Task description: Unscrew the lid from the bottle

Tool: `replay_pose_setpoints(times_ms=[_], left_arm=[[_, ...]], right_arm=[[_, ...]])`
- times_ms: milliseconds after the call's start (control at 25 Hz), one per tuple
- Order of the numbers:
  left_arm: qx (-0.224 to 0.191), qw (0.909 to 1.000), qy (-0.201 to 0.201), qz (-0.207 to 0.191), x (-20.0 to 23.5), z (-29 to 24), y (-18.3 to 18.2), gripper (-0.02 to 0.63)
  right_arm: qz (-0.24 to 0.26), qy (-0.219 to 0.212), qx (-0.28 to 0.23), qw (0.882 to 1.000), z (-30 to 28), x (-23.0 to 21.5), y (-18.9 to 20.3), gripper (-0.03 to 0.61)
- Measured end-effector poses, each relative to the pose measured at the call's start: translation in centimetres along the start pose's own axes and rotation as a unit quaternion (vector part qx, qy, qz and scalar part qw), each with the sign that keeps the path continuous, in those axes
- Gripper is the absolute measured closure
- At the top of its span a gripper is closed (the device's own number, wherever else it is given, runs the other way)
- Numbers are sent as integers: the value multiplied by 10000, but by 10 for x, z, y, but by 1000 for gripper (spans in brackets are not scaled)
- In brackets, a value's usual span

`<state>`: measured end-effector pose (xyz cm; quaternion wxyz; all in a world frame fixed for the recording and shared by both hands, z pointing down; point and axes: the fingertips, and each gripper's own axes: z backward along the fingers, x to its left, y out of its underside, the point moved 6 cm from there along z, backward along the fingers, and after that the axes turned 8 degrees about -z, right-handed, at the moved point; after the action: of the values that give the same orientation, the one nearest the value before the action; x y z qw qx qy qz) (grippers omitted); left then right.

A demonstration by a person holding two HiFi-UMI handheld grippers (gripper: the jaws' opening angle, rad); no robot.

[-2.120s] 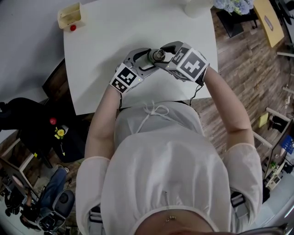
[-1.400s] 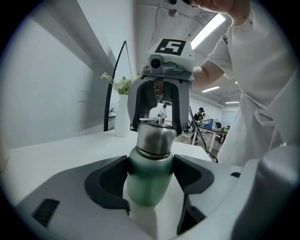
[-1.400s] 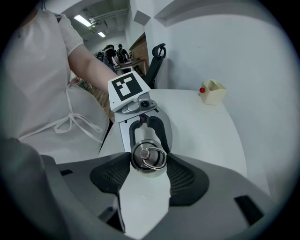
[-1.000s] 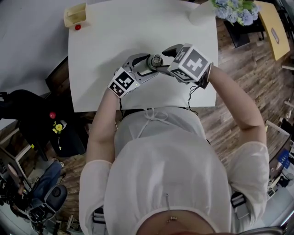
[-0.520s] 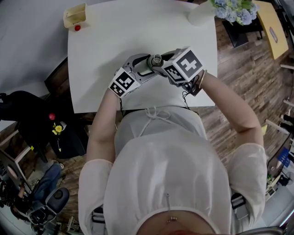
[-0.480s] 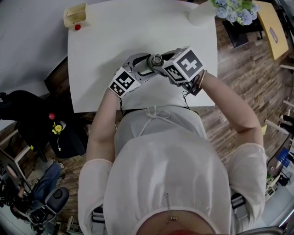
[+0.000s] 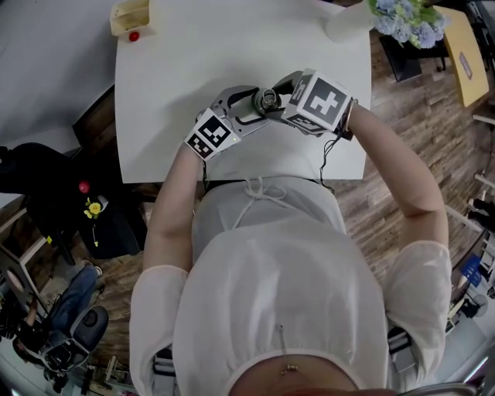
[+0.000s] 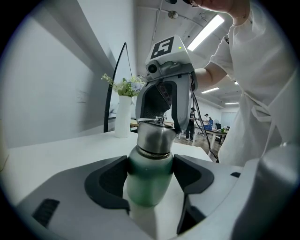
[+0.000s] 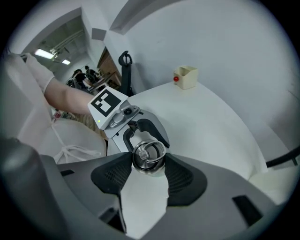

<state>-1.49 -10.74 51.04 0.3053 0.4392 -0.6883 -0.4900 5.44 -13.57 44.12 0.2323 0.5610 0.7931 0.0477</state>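
Left gripper (image 8: 151, 171) jaws wide, clamped on green body of bottle (image 8: 147, 187), which is upright. Right gripper (image 9: 148, 162) jaws just been closing from above, pads pressing steel lid (image 9: 149, 153) both sides; lid still on bottle. Bottle mid white bench (image 7: 193, 69), nearer person. Vase (image 7: 348, 23) far right corner.

The bottle (image 8: 148, 190) has a satin green body under a brushed-metal lid (image 8: 154, 136) (its wire ring (image 9: 146, 151) shinier). Either side of the bottle, the pads (image 8: 108, 180) of the left gripper (image 8: 151, 171) look matt black. The table (image 7: 193, 62) beneath the bottle is smooth, matt white.
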Motion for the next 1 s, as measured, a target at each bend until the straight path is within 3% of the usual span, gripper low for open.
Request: replay_pose_setpoints(times_ms=[160, 360, 440, 520, 680, 840, 1000], left_arm=[[26, 10000, -8, 4, 0, -1, 0, 285], [7, 10000, -2, 14, 1, -1, 1, 285], [9, 10000, 2, 20, 1, -1, 1, 285], [26, 10000, 8, 22, 1, -1, 0, 285], [47, 10000, 26, 12, 1, 0, 0, 285], [27, 10000, 7, 27, 1, 2, -1, 285], [17, 10000, -7, 24, 1, 1, -1, 285]], right_arm=[[796, -186, 435, 9957, -2, -3, -5, 345], [1950, -496, 1040, 9740, -3, 1, -12, 345], [2234, -541, 1292, 9646, -1, 1, -10, 345], [2275, -498, 1385, 9626, -1, 0, -8, 345], [1901, -132, 944, 9771, 4, 4, -9, 333], [552, 191, 209, 9981, 10, 3, -5, 307], [-741, 373, -436, 9956, 5, 6, 4, 305]])
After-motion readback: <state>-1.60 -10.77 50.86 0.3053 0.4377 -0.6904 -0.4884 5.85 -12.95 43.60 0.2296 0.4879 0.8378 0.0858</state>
